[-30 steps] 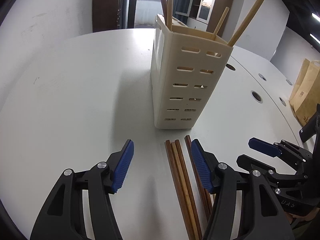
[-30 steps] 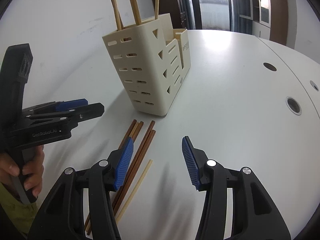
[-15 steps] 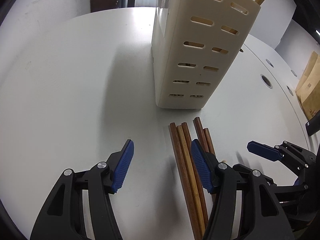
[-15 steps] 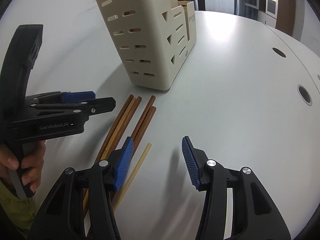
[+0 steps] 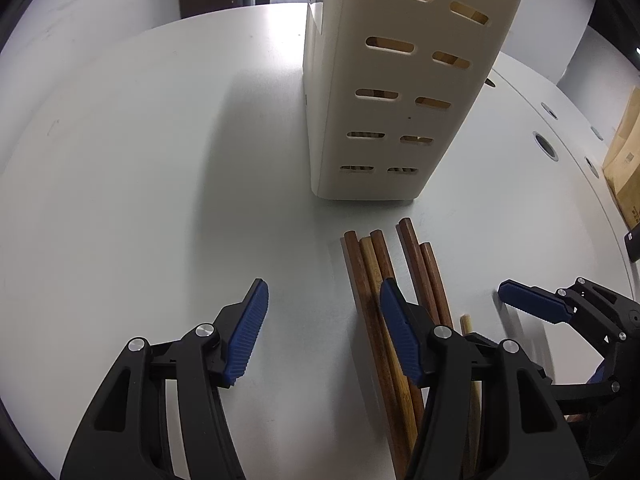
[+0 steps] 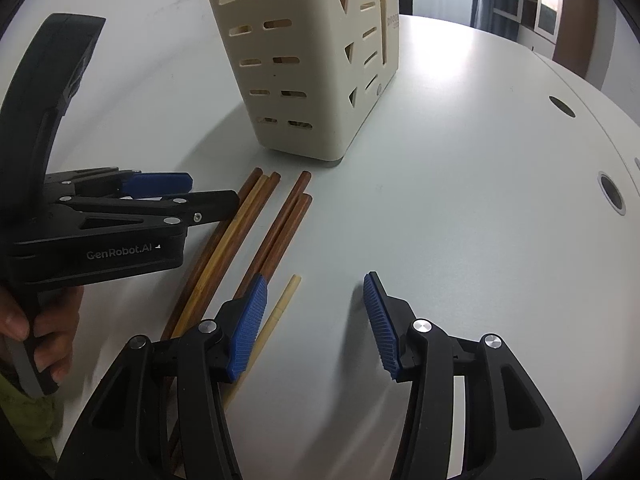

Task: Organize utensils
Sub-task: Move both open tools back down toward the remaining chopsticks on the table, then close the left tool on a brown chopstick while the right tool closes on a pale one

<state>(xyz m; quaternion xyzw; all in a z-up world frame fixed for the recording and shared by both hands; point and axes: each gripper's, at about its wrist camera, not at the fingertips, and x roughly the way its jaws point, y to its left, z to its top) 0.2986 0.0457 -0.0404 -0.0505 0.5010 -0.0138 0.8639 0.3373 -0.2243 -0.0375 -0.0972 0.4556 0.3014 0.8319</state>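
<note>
A cream slotted utensil holder (image 5: 384, 96) stands upright on the white table (image 5: 140, 184); it also shows in the right wrist view (image 6: 304, 64). Several brown wooden chopsticks (image 5: 368, 288) lie side by side in front of it, seen too in the right wrist view (image 6: 240, 232), with one thin pale chopstick (image 6: 280, 308) beside them. My left gripper (image 5: 324, 332) is open and empty, low over the table, its right finger over the brown chopsticks. My right gripper (image 6: 314, 320) is open and empty, its left finger over the pale chopstick.
Round cable holes (image 6: 610, 196) dot the table to the right. A brown cardboard box (image 5: 624, 176) sits past the table's right edge. The left gripper body and the hand holding it (image 6: 96, 232) fill the left of the right wrist view.
Both grippers have moved forward and lower toward the chopsticks and holder, which now look larger. The holder's top has left both views. Both stay open.
</note>
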